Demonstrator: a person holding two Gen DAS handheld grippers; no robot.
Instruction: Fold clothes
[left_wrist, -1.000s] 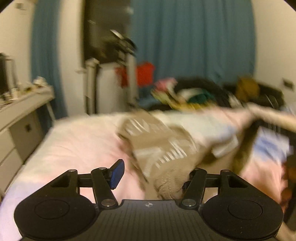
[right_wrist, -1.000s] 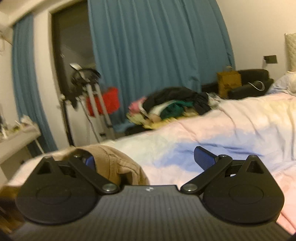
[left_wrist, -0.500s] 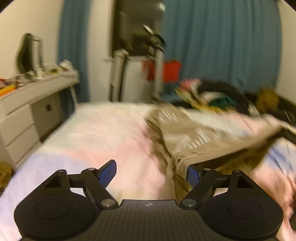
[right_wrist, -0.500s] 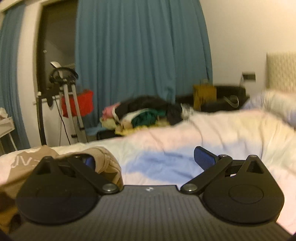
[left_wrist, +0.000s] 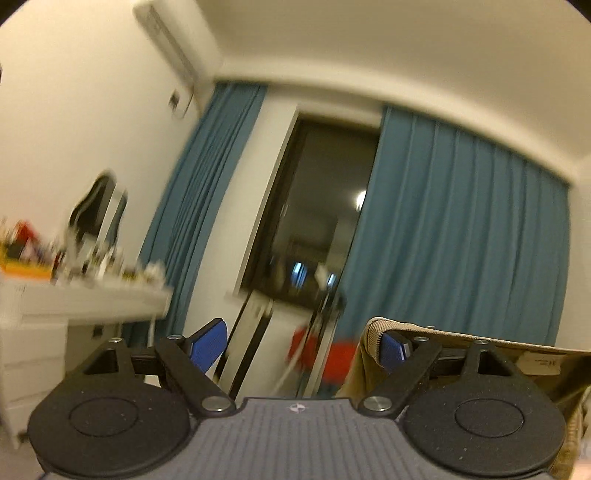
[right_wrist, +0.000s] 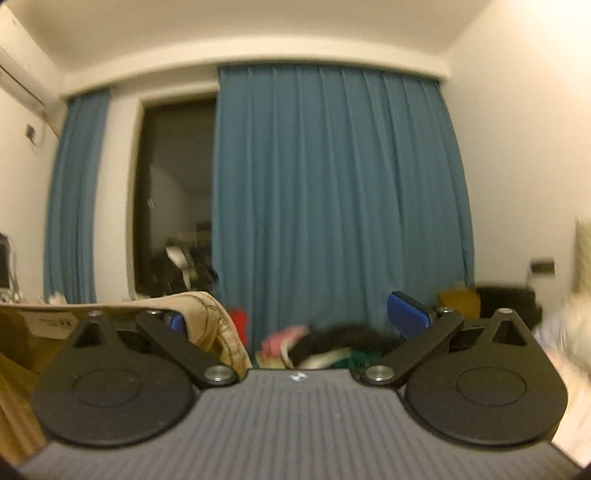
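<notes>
Garment (left_wrist: 480, 354) hem draped on one finger each | left gripper (left_wrist: 301, 341), right gripper (right_wrist: 299, 321) wide apart

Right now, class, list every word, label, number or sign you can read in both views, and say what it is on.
No text can be read.
Sewn-in label on the tan garment, left view: print too small to read.
Same label, right view: blurred marks only.
Small round emblem on the right tool's body: a symbol, not words.
</notes>
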